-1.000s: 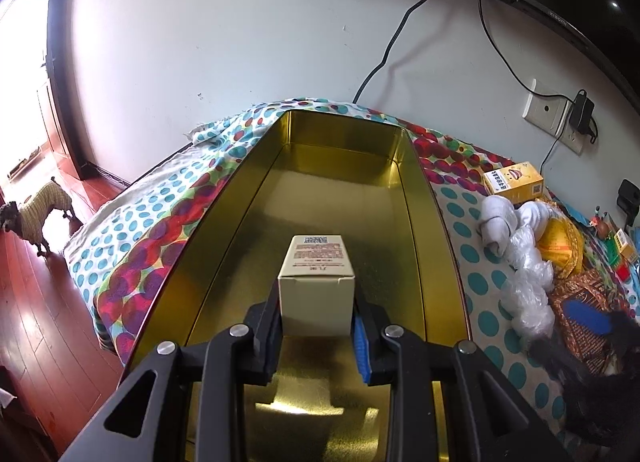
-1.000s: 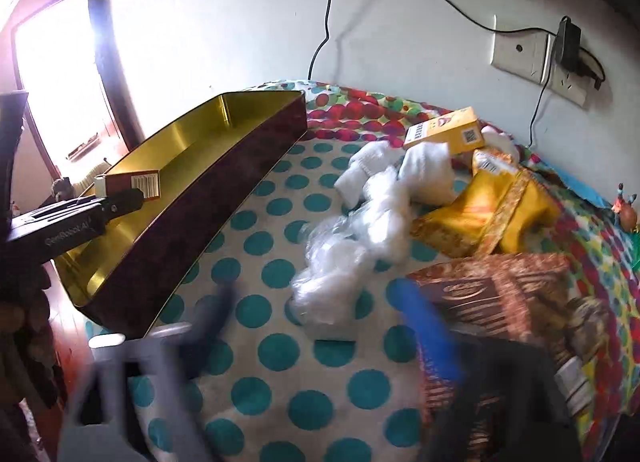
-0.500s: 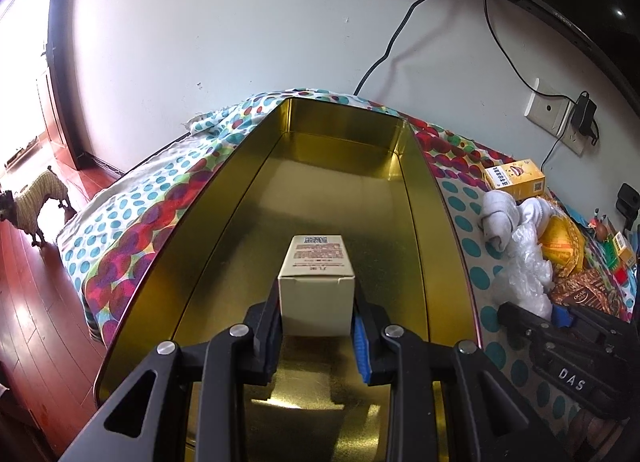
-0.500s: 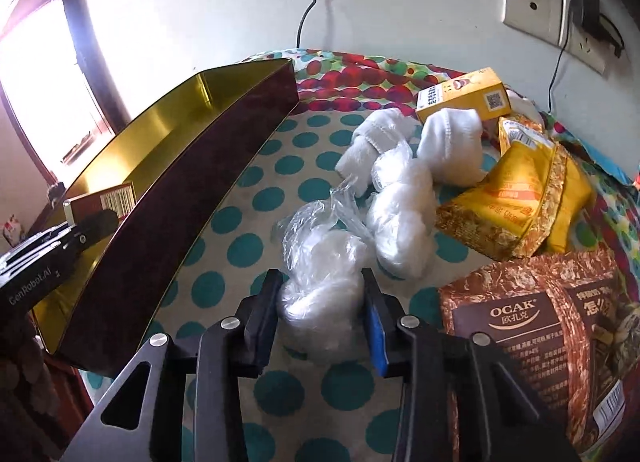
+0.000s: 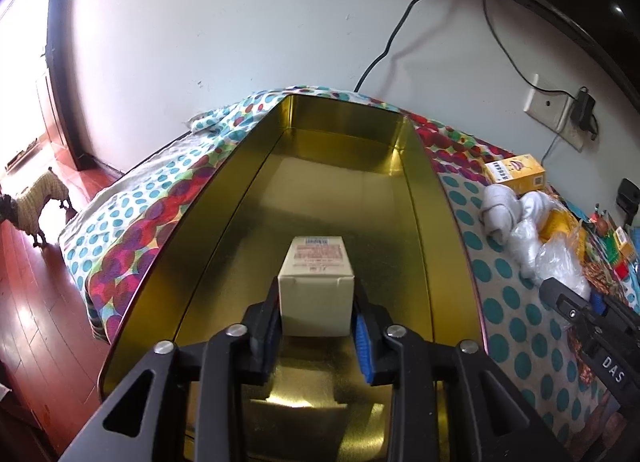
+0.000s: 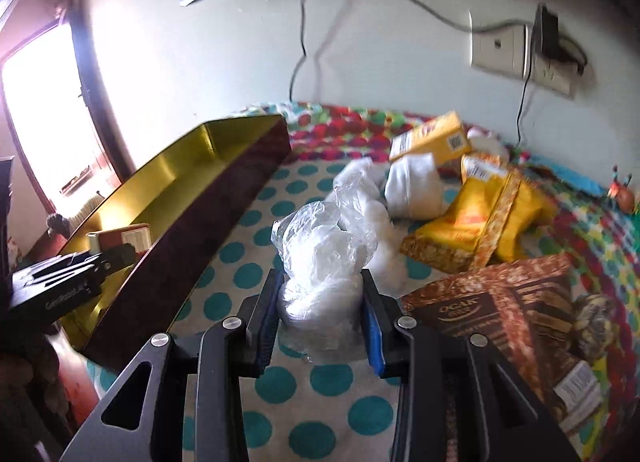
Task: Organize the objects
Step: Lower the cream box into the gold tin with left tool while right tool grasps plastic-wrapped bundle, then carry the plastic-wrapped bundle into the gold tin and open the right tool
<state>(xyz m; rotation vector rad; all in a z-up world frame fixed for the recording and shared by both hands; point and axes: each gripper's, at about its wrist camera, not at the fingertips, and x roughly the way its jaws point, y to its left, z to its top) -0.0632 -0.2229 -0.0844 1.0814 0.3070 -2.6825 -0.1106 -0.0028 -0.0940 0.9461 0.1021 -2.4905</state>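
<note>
Left gripper (image 5: 316, 312) is clamped on a small cream box (image 5: 316, 286), both pads against its sides, held over the near end of a long gold tin (image 5: 424, 198); whether the box touches the tin floor can't be told. The tin sits along the left edge of a bed covered by a polka-dot sheet (image 5: 508, 310), its far end near the wall. Right gripper (image 6: 320, 320) is closed on a clear plastic bag (image 6: 324, 262) of white stuff, fingers squeezing its lower part, the bag's crumpled top sticking up above them; it is just right of the tin's dark outer wall, over the middle of the bed. Behind the bag lie more white bundles (image 6: 412, 186), touching each other. A yellow carton (image 6: 432, 138) is at the far side near the wall, a yellow snack pouch (image 6: 476, 222) just right of the bundles, and a brown chocolate box (image 6: 504, 302) at the near right, beside the right gripper. A dog (image 5: 38, 206) stands on the wooden floor off the left edge of the bed.
</note>
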